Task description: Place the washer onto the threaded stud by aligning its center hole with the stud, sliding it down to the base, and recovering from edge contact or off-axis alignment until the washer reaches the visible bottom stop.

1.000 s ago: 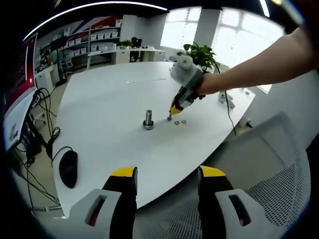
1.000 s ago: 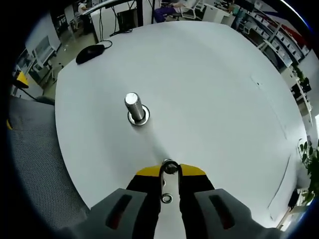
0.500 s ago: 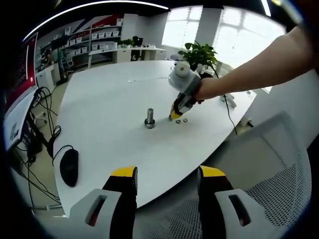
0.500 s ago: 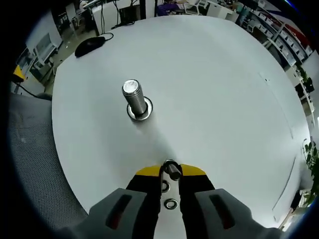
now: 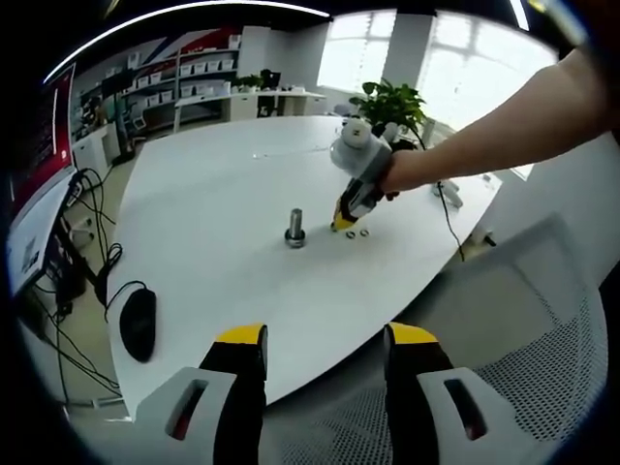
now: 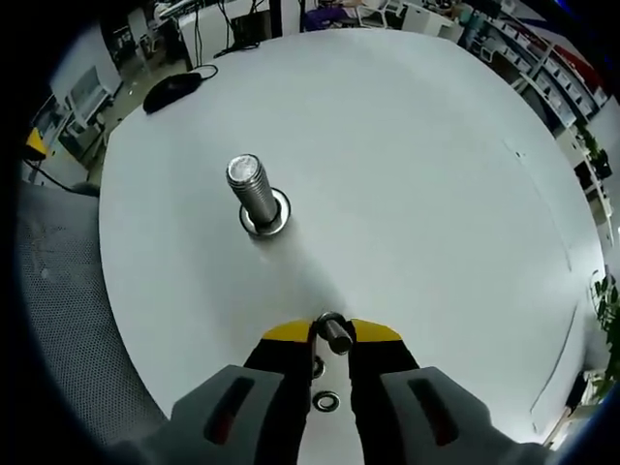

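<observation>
right gripper (image 6: pixel 330 332) lower centre, clamped on washer (image 6: pixel 332 326) | stud (image 6: pixel 254 194) upper left, upright on table (image 6: pixel 417 174) | left gripper (image 5: pixel 325 341) bottom, jaws apart, empty

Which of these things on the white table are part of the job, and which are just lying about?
Part of the job:
- bolt standing upright
- washer pinched in the right tongs
- two spare washers lying on the table

Just lying about:
- computer mouse
- potted plant
- mesh chair
- left tongs, held back and open

white table (image 6: pixel 417 174), silver stud (image 6: pixel 254 194), yellow-tipped grey right gripper (image 6: pixel 331 334), black mouse (image 5: pixel 138 325)
</observation>
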The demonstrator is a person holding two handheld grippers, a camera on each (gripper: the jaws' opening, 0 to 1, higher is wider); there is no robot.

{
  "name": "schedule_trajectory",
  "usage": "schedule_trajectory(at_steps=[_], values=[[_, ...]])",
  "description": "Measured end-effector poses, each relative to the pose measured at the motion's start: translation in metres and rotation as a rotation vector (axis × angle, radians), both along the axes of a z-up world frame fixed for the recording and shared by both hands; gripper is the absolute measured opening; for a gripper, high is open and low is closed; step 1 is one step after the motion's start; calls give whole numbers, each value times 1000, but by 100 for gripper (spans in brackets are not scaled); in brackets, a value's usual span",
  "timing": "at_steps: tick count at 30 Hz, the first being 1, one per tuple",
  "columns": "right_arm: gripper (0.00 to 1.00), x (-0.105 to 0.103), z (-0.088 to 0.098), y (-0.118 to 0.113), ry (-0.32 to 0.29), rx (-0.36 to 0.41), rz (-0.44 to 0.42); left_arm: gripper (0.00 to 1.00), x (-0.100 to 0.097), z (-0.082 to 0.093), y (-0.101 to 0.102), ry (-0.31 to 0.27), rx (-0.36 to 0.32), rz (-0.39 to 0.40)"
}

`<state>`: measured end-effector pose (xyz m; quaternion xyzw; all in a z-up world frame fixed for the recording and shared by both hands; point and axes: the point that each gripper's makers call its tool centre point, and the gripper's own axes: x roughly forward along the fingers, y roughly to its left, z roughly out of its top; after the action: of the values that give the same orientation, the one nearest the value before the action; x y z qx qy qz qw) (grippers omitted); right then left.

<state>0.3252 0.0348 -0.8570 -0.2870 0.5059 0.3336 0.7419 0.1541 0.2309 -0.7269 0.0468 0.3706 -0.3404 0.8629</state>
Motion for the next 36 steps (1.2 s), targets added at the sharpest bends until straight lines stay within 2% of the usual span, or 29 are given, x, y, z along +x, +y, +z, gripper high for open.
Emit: schedule_trajectory(at_steps=[6, 13, 23, 36], values=[[17, -3, 3, -4, -11, 4, 8, 47, 0, 0, 0, 0, 1, 1], [18, -7, 6, -22, -12, 9, -22, 47, 0, 0, -1, 3, -1, -4], [20, -27, -1, -41, 28, 22, -54, 47, -1, -1, -1, 11, -4, -9], [23, -42, -10, -49, 78, 16, -33, 47, -3, -3, -1, 19, 4, -17]])
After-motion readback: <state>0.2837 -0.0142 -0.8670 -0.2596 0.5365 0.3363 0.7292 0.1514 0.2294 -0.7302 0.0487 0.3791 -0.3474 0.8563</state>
